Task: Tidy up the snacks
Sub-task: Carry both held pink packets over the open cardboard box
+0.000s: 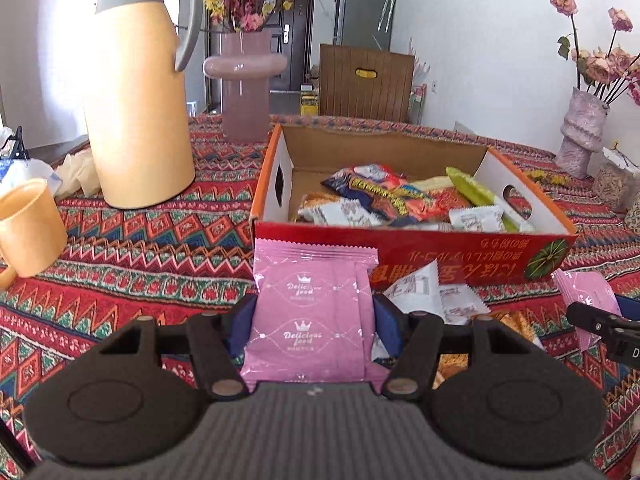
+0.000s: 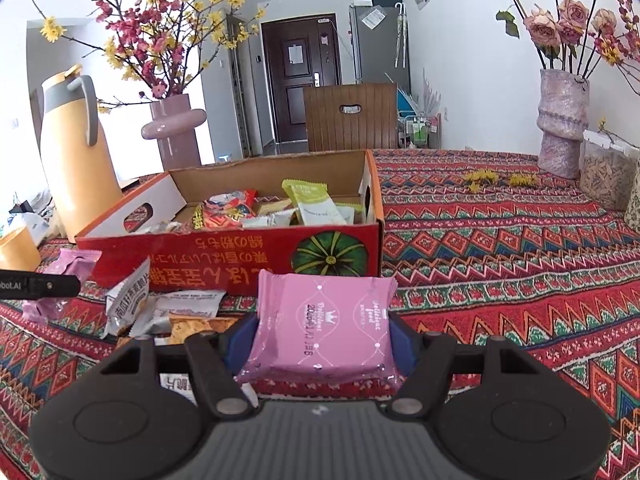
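My left gripper point(image 1: 314, 322) is shut on a pink snack packet point(image 1: 316, 304), held upright in front of the red cardboard box point(image 1: 440, 254). In the right wrist view my right gripper point(image 2: 322, 336) is shut on a second pink packet point(image 2: 328, 320), held flat just short of the same box point(image 2: 224, 256). The box holds several snack packs point(image 1: 384, 196). Loose white and orange packets point(image 2: 160, 308) lie on the cloth before the box, between the two grippers. The other gripper shows at the picture's edge in each view, both with pink packets.
A yellow thermos jug point(image 1: 136, 92) and a yellow cup point(image 1: 28, 228) stand at the left. A pink vase with flowers point(image 1: 244, 80) is behind the box, another vase point(image 2: 562, 120) and a clear container point(image 2: 604, 172) at the far right. A patterned cloth point(image 2: 500, 248) covers the table; a chair point(image 2: 352, 116) stands behind.
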Demonstrator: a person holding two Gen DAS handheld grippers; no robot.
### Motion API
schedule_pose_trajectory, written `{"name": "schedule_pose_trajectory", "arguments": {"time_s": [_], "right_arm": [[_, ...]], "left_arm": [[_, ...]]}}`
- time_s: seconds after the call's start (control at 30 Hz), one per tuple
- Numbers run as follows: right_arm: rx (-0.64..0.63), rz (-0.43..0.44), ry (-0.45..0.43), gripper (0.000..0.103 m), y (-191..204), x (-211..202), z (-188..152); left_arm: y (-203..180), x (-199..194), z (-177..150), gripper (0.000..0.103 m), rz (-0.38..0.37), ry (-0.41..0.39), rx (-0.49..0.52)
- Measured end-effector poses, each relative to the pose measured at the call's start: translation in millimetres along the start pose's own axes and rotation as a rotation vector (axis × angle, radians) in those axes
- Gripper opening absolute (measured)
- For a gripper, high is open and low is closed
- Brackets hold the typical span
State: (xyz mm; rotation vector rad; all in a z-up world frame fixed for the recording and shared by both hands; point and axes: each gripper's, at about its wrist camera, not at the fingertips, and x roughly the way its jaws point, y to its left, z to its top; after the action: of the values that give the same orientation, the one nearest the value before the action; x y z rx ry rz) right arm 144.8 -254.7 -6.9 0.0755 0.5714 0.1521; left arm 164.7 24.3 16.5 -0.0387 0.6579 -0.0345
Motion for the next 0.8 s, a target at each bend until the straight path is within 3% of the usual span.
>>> {"name": "schedule_pose_trajectory", "arguments": {"time_s": [0.8], "right_arm": [[-0.075, 0.042, -0.154, 0.068, 27, 15, 68]], "left_arm": [[-33, -2, 65, 0.063, -0.016, -0.158, 0.029]]}}
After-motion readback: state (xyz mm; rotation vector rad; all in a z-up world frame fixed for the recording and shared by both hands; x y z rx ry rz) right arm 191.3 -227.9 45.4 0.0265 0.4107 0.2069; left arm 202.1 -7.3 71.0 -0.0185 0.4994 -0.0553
